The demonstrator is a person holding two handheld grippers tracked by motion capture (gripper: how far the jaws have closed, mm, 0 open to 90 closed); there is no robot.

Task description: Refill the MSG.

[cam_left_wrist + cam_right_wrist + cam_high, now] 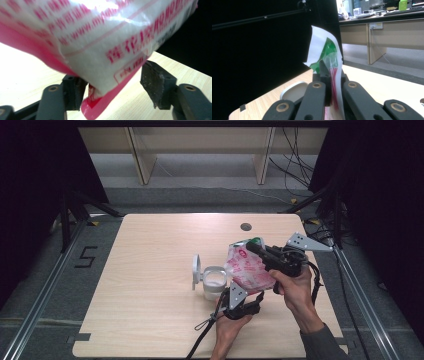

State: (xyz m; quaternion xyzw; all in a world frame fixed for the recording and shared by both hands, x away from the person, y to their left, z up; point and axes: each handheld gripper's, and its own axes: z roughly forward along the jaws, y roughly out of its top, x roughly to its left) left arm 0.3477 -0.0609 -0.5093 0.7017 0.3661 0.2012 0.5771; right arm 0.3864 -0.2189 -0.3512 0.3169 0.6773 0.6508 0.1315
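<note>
Right of centre in the high view, the right gripper (252, 248) is clamped on the top edge of a pink-printed bag (247, 267); the left gripper (113, 87), jaws apart, brackets its lower corner. The open jar (214, 282) stands alongside; a tilt risks spillage.

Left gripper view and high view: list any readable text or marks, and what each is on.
"www.m...": red print on the bag, a web address that runs off blurred.
Large red Chinese characters on the bag: too blurred to read.
"5": black mark on the floor left of the table.
</note>
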